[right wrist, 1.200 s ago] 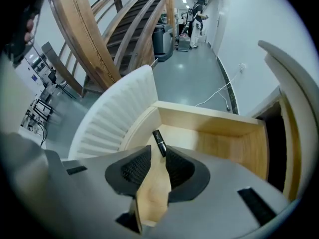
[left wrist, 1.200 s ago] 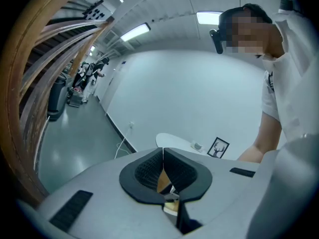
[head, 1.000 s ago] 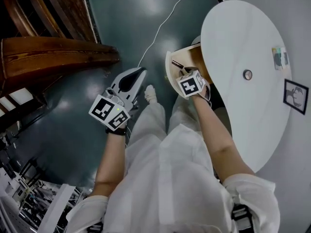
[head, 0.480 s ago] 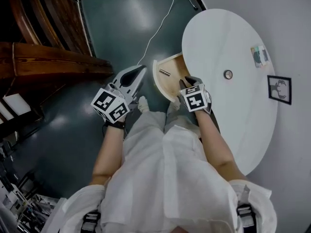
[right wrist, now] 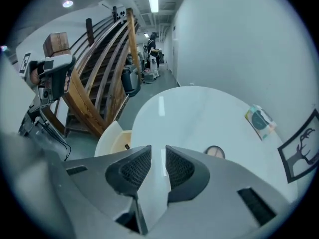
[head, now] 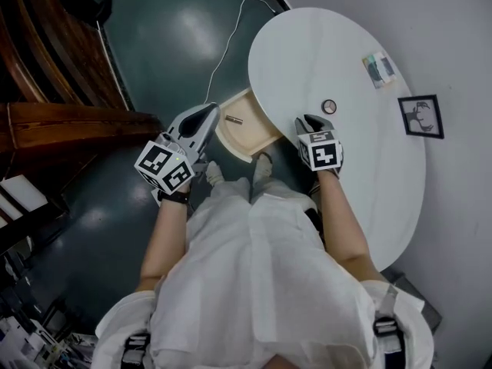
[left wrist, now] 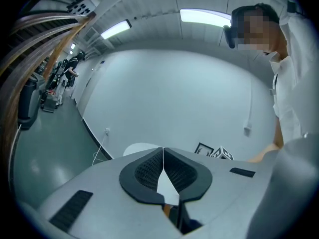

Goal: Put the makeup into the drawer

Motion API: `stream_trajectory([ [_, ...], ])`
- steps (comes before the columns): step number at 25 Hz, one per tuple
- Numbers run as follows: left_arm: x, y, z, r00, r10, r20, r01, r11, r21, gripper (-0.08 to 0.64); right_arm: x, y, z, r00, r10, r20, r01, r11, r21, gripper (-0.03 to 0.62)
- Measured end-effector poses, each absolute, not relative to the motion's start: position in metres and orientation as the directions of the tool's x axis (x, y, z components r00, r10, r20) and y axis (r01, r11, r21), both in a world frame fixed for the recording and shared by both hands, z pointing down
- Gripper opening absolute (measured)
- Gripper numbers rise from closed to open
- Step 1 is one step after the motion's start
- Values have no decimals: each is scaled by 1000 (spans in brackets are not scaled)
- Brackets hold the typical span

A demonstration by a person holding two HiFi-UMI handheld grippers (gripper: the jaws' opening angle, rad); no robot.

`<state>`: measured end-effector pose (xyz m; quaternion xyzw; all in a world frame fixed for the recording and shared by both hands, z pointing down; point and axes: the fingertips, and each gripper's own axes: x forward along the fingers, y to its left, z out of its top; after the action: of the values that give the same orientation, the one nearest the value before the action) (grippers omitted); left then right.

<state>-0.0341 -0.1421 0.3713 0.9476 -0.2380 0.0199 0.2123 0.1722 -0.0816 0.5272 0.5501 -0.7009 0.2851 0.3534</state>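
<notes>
A slim dark stick (head: 234,119) lies inside the open drawer (head: 247,134), toward the drawer's 10 o'clock corner in the head view. The drawer stands pulled out from under the 8 o'clock edge of the white oval table (head: 307,44). On the tabletop a small round case (head: 329,106) lies near that same edge. A teal-printed packet (head: 380,69) lies well apart from it at its 2 o'clock. A black picture frame (head: 420,116) sits at the case's 3 o'clock, by the wall. The right gripper (head: 307,119) hangs over the table edge with the round case at about 1 o'clock from its tips. Its own view shows the jaws of the right gripper (right wrist: 158,151) a narrow slit apart, with nothing between them. Past them lie the round case (right wrist: 215,152), the packet (right wrist: 259,119) and the drawer (right wrist: 118,139). The left gripper (head: 214,111) is off the table, with the stick at about 4 o'clock from its tip. In its own view the jaws of the left gripper (left wrist: 163,150) meet at the tips and grip nothing, and they point at a bare white wall. Two pale shoes (head: 263,164) stand on the dark green floor (head: 177,29) at the drawer's 6 o'clock. A white cable (head: 227,44) runs across the floor at its 12 o'clock. Curved wooden beams (head: 46,91) fill the 9 o'clock side.
</notes>
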Motion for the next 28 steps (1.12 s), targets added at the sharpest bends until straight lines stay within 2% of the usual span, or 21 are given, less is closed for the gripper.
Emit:
stream_trajectory([
  [8,4,-134,375,899,-412,152,-438,-813,383,15,253,-66,529,-52,-590,806,-995,99,9,86],
  [11,12,-131,377,899,-407,159,-436,-813,385,15,272,-65,532,-37,-589,807,-997,80,13,112],
  [19,21,-126,385,883,-432,183,-469,-795,384,15,291,-77,556,-65,-547,834,-990,139,14,199],
  [28,20,-124,393,861,-467,202,-508,-768,389,15,297,-96,574,-79,-510,856,-981,194,25,209],
])
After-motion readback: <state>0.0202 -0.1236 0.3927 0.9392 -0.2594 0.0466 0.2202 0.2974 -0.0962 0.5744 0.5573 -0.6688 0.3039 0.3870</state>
